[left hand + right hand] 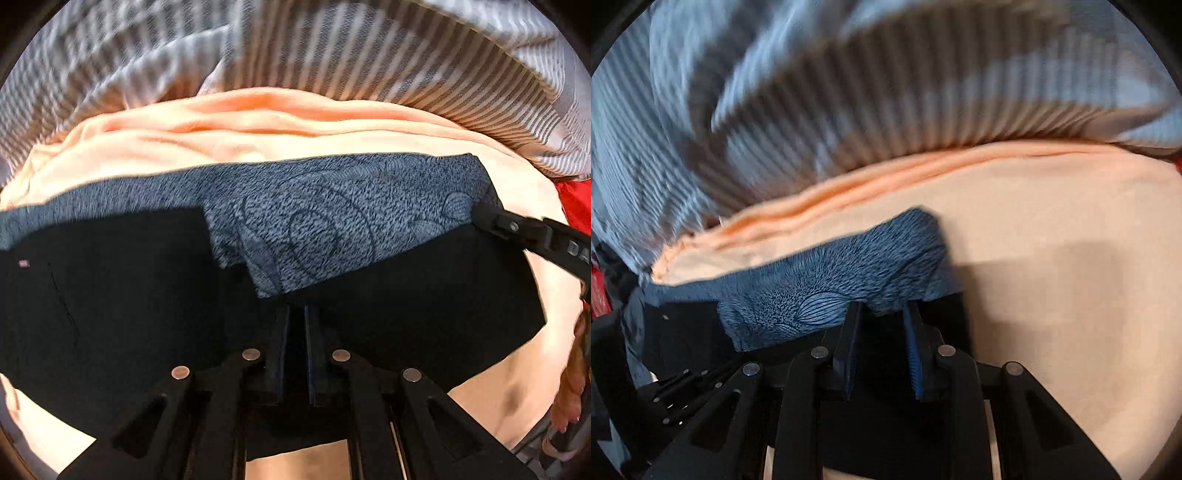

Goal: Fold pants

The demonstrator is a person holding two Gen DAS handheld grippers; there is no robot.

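Black pants (406, 295) lie crosswise on the peach sheet (184, 155). Left gripper (295, 314) is clamped on their near edge; right gripper (882, 314), part-open, straddles the blue patterned cloth (831, 280).

You are looking at dark pants (110, 295) lying flat across a peach cloth, their black fabric spread from nine o'clock to three o'clock in the left wrist view. A blue patterned panel (332, 221) with swirling line motifs sits along the upper edge, toward twelve o'clock. A small pale label (23, 263) shows at nine o'clock on the black part.
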